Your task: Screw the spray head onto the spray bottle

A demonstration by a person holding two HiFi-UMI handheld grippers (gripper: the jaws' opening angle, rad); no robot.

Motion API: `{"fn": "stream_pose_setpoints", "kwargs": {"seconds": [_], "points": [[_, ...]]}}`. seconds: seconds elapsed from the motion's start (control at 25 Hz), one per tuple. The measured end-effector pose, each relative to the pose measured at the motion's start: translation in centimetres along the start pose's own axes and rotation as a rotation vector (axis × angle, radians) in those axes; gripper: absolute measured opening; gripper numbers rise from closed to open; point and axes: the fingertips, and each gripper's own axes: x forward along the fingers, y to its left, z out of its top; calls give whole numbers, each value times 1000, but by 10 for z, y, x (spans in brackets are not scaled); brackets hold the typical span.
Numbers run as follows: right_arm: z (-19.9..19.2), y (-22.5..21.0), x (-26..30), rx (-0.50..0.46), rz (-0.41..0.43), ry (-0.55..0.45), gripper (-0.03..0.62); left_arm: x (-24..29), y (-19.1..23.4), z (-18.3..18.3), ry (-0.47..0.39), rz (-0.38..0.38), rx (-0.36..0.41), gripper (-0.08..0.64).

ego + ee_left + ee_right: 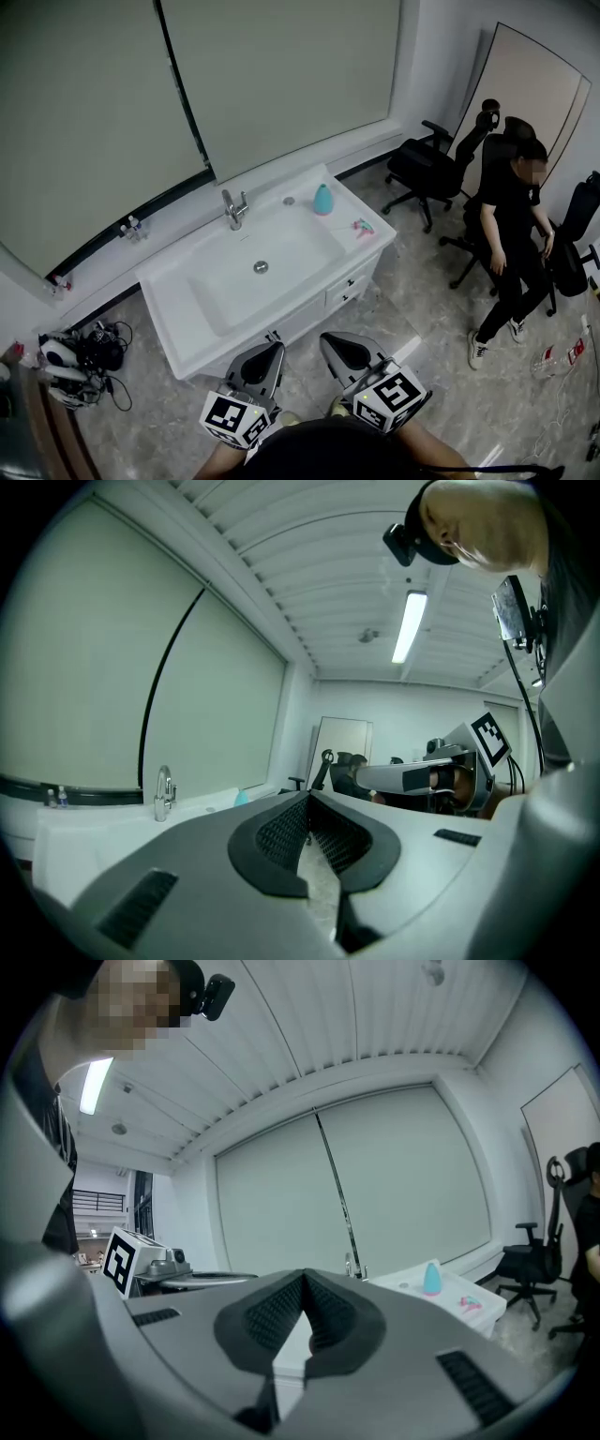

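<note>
Both the left gripper (pixel 272 345) and right gripper (pixel 332 343) have fingers clenched on nothing. The bottle (pixel 322 199) and spray head (pixel 363 226) are on the sink surface (pixel 342 208), well apart from you; a hasty reach could topple the bottle.

No legible text anywhere.

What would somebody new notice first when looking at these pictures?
The white washbasin fills the middle of the head view, with a teal spray bottle standing at its back right and the spray head lying nearby. Below it, the left gripper and right gripper are shut and empty; a person sits at the right.
</note>
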Motion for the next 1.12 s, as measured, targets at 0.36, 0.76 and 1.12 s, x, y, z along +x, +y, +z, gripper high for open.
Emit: {"fn": "stream_pose_setpoints", "kwargs": {"seconds": [0.36, 0.76, 1.12], "points": [[-2, -26, -25, 34, 71, -25, 0, 39, -26, -12, 31, 5, -11, 5], [6, -80, -62, -24, 84, -76, 2, 106, -64, -21, 72, -16, -28, 5], [13, -139, -45, 72, 25, -98, 2, 167, -48, -25, 116, -55, -21, 5]]}}
